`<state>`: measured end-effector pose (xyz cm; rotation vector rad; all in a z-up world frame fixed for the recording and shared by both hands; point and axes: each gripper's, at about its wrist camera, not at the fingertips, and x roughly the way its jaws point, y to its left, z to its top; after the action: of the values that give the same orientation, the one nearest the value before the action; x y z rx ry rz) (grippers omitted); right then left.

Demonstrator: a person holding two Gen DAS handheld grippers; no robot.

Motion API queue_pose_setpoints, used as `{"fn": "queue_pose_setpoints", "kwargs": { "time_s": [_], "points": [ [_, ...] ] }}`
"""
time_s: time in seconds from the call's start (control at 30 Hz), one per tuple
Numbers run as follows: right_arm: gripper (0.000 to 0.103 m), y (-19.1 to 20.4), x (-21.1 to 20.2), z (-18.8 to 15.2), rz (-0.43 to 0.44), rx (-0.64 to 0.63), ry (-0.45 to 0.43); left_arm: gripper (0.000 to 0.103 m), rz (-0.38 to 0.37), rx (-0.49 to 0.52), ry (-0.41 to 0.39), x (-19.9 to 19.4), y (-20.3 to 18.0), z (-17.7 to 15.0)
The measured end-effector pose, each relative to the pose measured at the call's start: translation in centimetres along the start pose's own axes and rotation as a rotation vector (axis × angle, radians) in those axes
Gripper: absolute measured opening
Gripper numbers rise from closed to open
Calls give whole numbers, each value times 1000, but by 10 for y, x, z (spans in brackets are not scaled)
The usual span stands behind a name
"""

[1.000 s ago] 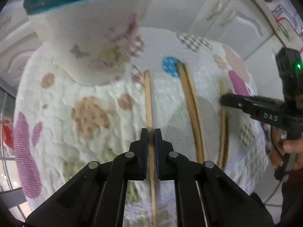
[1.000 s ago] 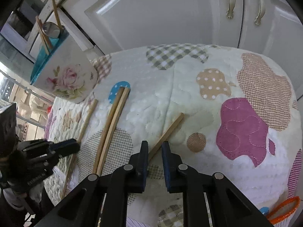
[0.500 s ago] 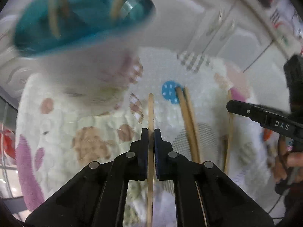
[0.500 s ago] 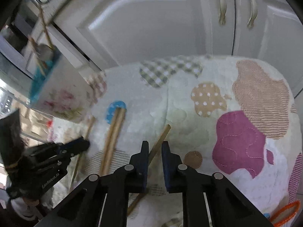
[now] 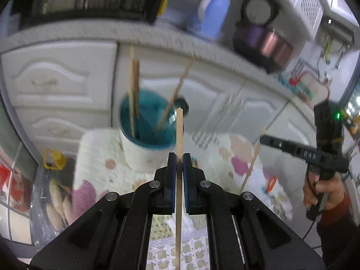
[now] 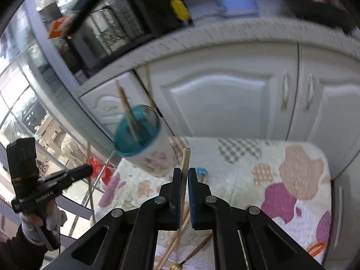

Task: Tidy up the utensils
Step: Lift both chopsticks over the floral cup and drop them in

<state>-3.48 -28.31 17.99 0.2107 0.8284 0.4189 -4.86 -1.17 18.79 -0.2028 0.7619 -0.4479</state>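
Note:
My left gripper (image 5: pixel 178 157) is shut on a pale wooden chopstick (image 5: pixel 179 130), held off the patchwork cloth (image 5: pixel 99 157) and pointing at the cup. The white cup (image 5: pixel 144 155) with a teal inside stands at the cloth's far edge and holds several chopsticks. In the right wrist view my right gripper (image 6: pixel 184 172) has its jaws closing tight on another chopstick (image 6: pixel 186 157), also lifted. The cup (image 6: pixel 155 157) is ahead and to its left. Each view shows the other gripper (image 5: pixel 263 138) (image 6: pixel 88 171) with its stick. A pair of chopsticks (image 6: pixel 177 243) and a gold-ended utensil (image 6: pixel 195 252) lie on the cloth.
White cabinet doors (image 6: pixel 225 101) rise behind the cloth, under a counter with a blue jug (image 5: pixel 211 11). An orange-rimmed basket (image 6: pixel 316 247) sits at the cloth's right corner. A plastic bag (image 5: pixel 51 202) lies on the floor to the left. A hand (image 5: pixel 321 193) grips the right tool.
Both grippers rose from the cloth and tilted up, each lifting its chopstick. The right jaws narrowed onto their stick. The cup went from close above to farther ahead and below.

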Motion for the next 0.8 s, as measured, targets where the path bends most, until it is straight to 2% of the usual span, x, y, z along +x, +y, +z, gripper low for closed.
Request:
{"fn": "queue_pose_setpoints", "kwargs": {
  "time_s": [0.13,0.37,0.57,0.8],
  "points": [
    [5,18,-12,14,11,-39,-44,4,30,-7,-125,-30,8,24],
    [5,44,-29,49,61,-87,-104,4,88,-25,-292,-42,18,75],
    [5,68,-41,96,100,-127,-177,4,167,-45,-404,-18,27,118],
    [5,87,-13,141,89,-170,-230,4,233,-10,-436,38,32,144]
  ]
}}
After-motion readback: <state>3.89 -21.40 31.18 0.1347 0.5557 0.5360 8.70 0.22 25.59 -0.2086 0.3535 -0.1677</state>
